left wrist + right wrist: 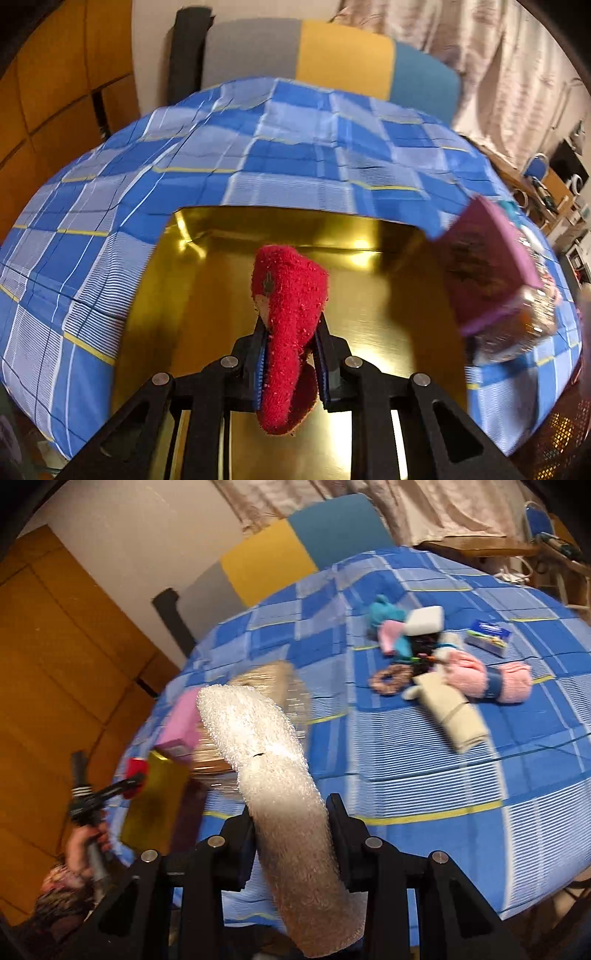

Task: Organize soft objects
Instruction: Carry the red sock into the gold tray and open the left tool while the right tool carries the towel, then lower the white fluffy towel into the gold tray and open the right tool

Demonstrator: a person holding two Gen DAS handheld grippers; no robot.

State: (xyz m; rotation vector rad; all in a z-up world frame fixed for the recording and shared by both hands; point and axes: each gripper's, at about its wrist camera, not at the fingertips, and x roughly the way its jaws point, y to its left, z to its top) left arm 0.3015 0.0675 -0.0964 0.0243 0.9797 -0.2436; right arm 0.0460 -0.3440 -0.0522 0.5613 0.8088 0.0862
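Observation:
My left gripper is shut on a fuzzy red sock, held above a shiny gold tray on the blue checked tablecloth. The right wrist view shows that same left gripper at the far left, with the red sock over the gold tray. My right gripper is shut on a rolled strip of white bubble wrap that curves up in front of the camera. A heap of soft things, pink, teal, cream and white, lies on the cloth at the right.
A purple box on a clear plastic container stands right of the tray, seen too as a purple box in the right wrist view. A small blue carton lies beyond the heap. A grey, yellow and teal chair back stands behind the table.

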